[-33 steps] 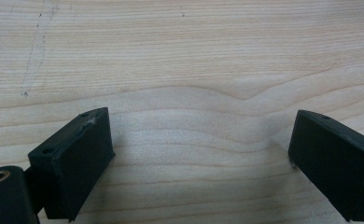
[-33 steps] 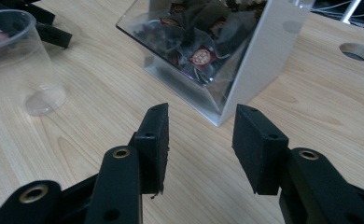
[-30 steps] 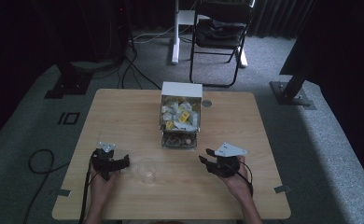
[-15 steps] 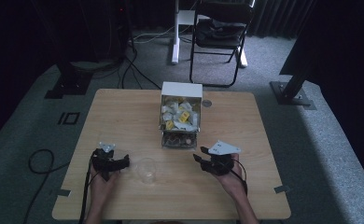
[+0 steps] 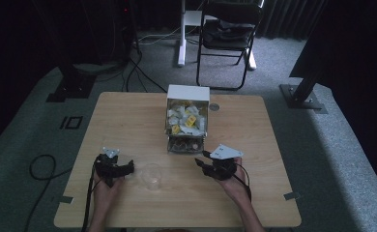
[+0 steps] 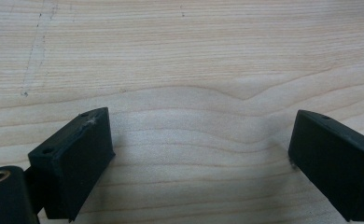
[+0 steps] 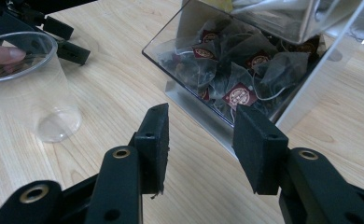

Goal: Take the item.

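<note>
Wooden table (image 5: pixel 128 121) seen from above. A clear dispenser box (image 5: pixel 186 125) of tea bags (image 7: pixel 238 95) stands at centre. A transparent plastic cup (image 5: pixel 152 176) stands upright between the two grippers. The left gripper (image 5: pixel 127 168) (jaws spread wide, empty) lies just beside the cup. The right gripper (image 5: pixel 202 163) (jaws parted, holding nothing) points at the box's lower tray.

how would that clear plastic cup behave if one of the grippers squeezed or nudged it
The clear plastic cup looks thin-walled and empty, so it is probably very light and would likely slide or tip at a nudge. It stands upright on the wooden table on a narrow base, which favours tipping. A hard pinch would likely buckle its wall.
</note>
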{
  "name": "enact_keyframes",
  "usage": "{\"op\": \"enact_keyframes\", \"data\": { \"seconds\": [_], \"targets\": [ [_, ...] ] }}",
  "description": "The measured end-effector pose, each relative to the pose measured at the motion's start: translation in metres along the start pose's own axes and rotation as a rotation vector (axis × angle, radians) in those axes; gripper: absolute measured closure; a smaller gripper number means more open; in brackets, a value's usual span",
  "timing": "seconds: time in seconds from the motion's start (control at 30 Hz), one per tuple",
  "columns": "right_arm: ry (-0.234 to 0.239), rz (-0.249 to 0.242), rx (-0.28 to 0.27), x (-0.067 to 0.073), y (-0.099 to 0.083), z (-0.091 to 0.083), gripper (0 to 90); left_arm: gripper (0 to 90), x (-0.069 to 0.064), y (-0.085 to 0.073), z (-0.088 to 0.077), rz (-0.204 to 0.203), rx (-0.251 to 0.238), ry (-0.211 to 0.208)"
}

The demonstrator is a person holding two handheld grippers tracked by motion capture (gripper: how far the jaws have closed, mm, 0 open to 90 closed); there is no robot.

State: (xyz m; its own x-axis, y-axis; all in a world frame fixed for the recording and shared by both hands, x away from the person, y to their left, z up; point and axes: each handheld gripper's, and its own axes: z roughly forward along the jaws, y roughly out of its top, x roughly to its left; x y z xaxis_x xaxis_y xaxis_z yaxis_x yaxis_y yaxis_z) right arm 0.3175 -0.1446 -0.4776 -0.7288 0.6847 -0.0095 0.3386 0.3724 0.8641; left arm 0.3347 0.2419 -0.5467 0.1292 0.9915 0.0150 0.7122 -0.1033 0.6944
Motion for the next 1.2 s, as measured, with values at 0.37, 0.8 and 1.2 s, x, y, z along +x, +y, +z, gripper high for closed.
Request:
{"op": "enact_keyframes", "data": {
  "seconds": [0.37,0.8,1.2],
  "targets": [
    [0.015,-0.008,-0.004,0.003,0.006,0.012,55.1,6.9,0.0,0.0,0.0,0.0,0.0,0.0],
    [0.048,-0.03,0.006,0.006,0.007,0.027,47.8,6.9,0.0,0.0,0.0,0.0,0.0,0.0],
    [0.044,-0.049,-0.006,0.009,0.008,0.039,43.7,6.9,0.0,0.0,0.0,0.0,0.0,-0.001]
  ]
}}
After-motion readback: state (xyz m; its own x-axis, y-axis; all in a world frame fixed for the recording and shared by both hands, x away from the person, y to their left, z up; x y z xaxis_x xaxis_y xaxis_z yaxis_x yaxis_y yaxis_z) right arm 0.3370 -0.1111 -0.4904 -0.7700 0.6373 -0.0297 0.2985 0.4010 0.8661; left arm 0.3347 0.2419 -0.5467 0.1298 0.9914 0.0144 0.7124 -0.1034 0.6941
